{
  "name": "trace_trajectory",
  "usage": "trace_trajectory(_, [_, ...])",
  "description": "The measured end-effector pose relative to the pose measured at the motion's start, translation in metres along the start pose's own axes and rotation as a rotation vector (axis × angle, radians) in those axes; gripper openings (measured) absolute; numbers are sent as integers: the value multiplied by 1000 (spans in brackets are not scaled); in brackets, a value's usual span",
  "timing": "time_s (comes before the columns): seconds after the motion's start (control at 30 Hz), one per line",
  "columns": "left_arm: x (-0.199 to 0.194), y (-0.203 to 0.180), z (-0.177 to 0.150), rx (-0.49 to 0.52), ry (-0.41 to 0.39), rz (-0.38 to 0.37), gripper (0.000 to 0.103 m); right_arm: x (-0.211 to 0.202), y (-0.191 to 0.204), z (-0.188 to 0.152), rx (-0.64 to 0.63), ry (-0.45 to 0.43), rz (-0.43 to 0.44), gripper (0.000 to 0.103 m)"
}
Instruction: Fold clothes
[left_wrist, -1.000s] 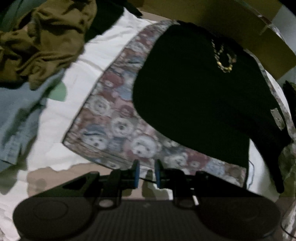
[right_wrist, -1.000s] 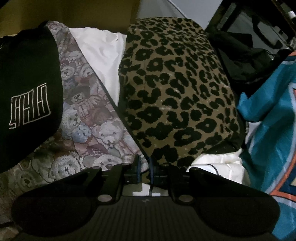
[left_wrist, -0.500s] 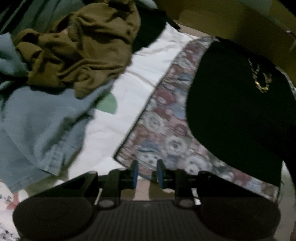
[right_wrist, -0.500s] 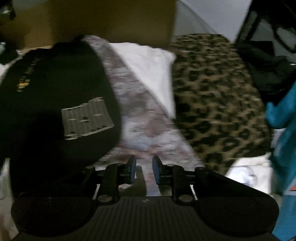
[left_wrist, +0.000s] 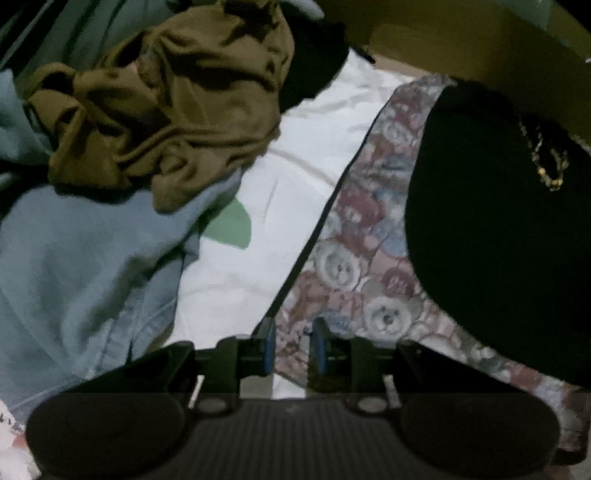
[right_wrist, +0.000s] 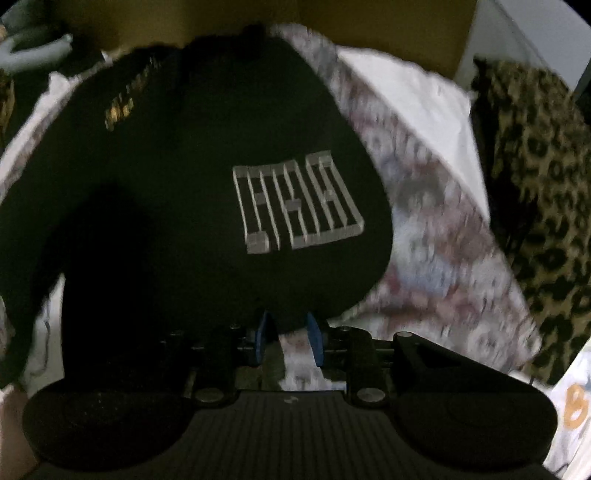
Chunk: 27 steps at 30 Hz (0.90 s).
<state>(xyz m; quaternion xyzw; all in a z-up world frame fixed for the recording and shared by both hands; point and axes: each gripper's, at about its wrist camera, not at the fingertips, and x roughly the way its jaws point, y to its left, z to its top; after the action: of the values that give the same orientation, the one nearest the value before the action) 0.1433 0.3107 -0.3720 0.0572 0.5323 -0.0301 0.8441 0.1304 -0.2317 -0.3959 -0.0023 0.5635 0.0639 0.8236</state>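
White bedsheet (left_wrist: 295, 192) under everything. Our left gripper (left_wrist: 294, 345) has slid to the teddy-bear cloth's (left_wrist: 354, 266) corner, jaws parted, empty; right gripper (right_wrist: 286, 341) is opening, empty, at the black garment's (right_wrist: 177, 177) hem. We judge corner grabs come next.

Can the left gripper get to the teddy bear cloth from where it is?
Probably yes. The left gripper hangs right over the near corner of the teddy bear cloth, its jaws apart, with nothing lying between them.
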Motion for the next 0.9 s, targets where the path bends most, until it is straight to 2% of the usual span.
trace_trajectory(0.23, [1, 20, -6, -18, 1, 34, 24, -7, 4, -29, -1, 49, 3, 30])
trace_trajectory(0.47, [6, 32, -4, -42, -5, -14, 42, -14, 8, -32, -18, 90, 3, 30])
trace_trajectory(0.67, [19, 34, -11, -48, 7, -54, 42, -19, 9, -27, -35, 121, 9, 30])
trace_trajectory(0.8, [24, 38, -12, -59, 1, -76, 42, -28, 6, -21, -8, 107, 54, 30])
trace_trajectory(0.9, [25, 37, -13, -30, -3, -88, 39, -32, 9, -17, 0, 77, 79, 30])
